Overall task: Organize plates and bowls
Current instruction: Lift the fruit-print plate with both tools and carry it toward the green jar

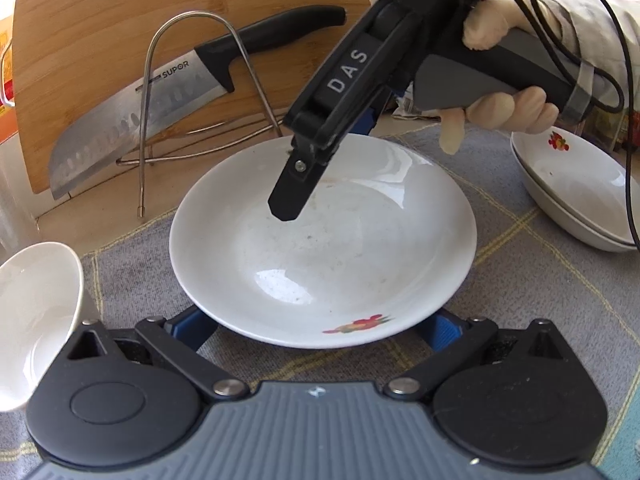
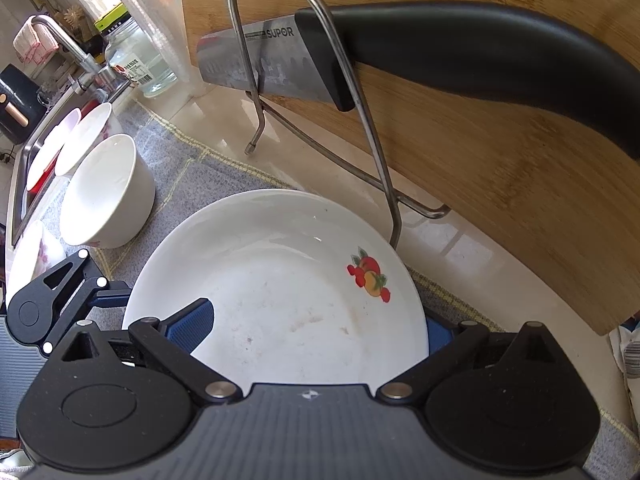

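A white plate with a fruit print (image 1: 324,240) lies on the grey cloth (image 1: 520,280). My left gripper (image 1: 316,326) is open, its blue pads under the plate's near rim, either side of it. My right gripper (image 2: 316,332) holds the plate's (image 2: 280,280) far rim: one blue pad (image 2: 192,324) lies on top of the plate, the other (image 2: 438,336) is below the rim. From the left wrist view the right gripper's upper finger (image 1: 292,196) reaches over the plate. White bowls (image 2: 106,192) stand to the left.
A wire rack (image 2: 320,92) holds a knife (image 1: 160,108) against a bamboo cutting board (image 2: 500,140) behind the plate. Stacked printed plates (image 1: 576,192) sit at the right. A white bowl (image 1: 36,312) stands at the left. A sink with a tap (image 2: 68,48) lies beyond.
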`<move>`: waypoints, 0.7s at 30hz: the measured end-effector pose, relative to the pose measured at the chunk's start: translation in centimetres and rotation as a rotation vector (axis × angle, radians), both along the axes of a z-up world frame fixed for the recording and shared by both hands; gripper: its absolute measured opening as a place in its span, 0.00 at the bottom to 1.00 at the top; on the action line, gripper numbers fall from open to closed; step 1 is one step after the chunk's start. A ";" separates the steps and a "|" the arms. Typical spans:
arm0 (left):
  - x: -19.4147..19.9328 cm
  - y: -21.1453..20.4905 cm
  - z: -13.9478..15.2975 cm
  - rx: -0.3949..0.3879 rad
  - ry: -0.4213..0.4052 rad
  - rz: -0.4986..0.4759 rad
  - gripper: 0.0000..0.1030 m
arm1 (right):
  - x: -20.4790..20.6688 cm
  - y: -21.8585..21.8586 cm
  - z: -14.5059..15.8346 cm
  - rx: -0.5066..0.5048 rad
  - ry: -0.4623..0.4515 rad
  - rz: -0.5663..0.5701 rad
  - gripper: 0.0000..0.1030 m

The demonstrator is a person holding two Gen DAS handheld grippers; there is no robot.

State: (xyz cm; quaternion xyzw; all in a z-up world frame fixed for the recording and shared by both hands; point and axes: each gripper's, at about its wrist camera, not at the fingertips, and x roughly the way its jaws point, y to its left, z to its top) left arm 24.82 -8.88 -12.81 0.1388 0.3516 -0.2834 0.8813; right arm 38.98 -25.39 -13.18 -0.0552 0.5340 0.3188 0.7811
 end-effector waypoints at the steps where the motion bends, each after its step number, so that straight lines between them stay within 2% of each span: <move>1: 0.0 0.0 0.0 -0.002 -0.001 -0.002 1.00 | 0.1 0.0 0.0 0.004 -0.002 0.000 1.00; 21: 0.3 0.1 0.2 -0.001 0.013 -0.010 1.00 | 0.0 0.1 0.1 0.020 0.009 -0.009 1.00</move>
